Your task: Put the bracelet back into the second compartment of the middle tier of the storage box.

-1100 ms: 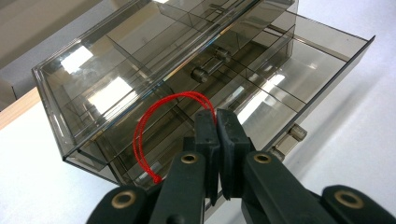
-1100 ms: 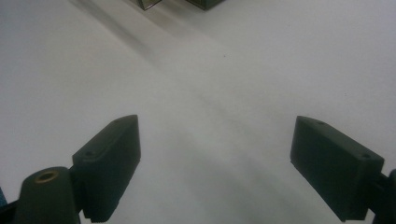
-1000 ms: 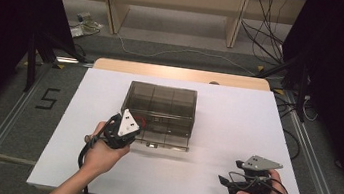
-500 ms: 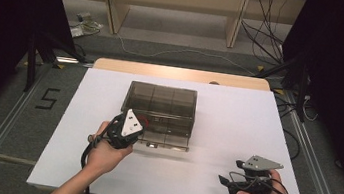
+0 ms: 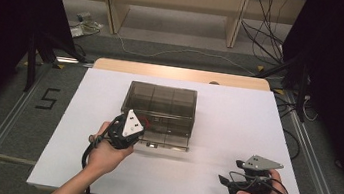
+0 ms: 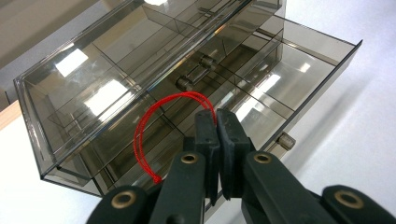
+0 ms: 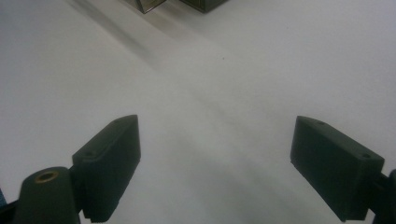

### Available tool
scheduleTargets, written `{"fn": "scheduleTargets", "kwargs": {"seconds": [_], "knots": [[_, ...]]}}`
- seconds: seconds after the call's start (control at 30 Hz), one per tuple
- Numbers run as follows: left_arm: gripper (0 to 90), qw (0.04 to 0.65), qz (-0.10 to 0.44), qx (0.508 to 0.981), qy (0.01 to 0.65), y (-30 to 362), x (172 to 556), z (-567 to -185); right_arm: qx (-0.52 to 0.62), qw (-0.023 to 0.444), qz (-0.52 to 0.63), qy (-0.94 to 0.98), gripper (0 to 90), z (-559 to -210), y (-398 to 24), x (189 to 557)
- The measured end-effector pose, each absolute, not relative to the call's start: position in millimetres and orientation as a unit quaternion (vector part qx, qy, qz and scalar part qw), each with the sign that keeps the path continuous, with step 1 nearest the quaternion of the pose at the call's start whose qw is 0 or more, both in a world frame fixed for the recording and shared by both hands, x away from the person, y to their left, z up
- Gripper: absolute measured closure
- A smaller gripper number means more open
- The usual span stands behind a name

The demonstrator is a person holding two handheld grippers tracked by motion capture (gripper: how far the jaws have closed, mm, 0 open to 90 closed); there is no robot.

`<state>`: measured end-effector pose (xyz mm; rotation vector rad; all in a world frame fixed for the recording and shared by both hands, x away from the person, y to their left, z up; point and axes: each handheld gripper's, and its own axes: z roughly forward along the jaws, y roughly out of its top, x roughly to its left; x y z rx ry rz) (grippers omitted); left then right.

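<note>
The white rectangular table (image 5: 210, 177) carries everything; its far edge meets a strip of pale wood. Near the middle, a little toward the far edge, stands the smoky transparent plastic organizer box with drawers (image 5: 161, 108). One low drawer (image 6: 299, 79) is pulled out toward the person's edge of the table and looks empty.

The left gripper (image 6: 217, 128) is at the front left corner of the box. Its jaws are pressed together and they pinch a thin red loop of string or rubber band (image 6: 144, 135), which curves out to the side in front of the box wall. So the red loop is in the air, held just over the open drawer, not yet inside any compartment.

The right gripper (image 7: 215, 158) rests low near the front right corner of the table, well apart from the box. Its jaws stand wide and nothing is between them.

I think the step in hand is to put the loop into the drawer. To do it well, the left gripper should go down until the loop hangs inside the drawer walls, and only then let go, because such a light loop can catch on the thin front edge or spring out.

There is much free surface to the right and front of the box. The right gripper could hold the box steady.
</note>
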<state>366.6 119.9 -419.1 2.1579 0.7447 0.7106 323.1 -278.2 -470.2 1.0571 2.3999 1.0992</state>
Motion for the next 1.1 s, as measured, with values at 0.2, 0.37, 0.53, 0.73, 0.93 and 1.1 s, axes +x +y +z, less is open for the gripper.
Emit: {"fn": "scheduleTargets", "kwargs": {"seconds": [0.2,0.37,0.53,0.73,0.93,1.1], "knots": [[87.7,0.364,0.274,0.842,0.289,119.1,366.6,-419.6,0.367,0.148,0.382,0.835,16.7,-470.2,-278.2,323.2],[87.7,0.367,0.273,0.842,0.287,114.7,367.8,-419.6,0.369,0.149,0.384,0.833,16.7,-470.1,-277.8,323.2],[87.7,0.368,0.269,0.844,0.281,108.7,367.9,-419.6,0.367,0.149,0.385,0.834,16.7,-469.8,-278.4,322.6],[87.7,0.369,0.270,0.843,0.284,109.8,368.2,-419.3,0.367,0.148,0.386,0.833,16.7,-469.7,-278.4,322.4],[87.7,0.366,0.269,0.846,0.280,108.5,367.8,-419.7,0.366,0.149,0.385,0.834,16.7,-469.7,-278.5,322.6],[87.7,0.366,0.267,0.847,0.278,107.3,367.0,-419.7,0.366,0.148,0.384,0.835,16.7,-469.8,-278.1,322.5]]}}
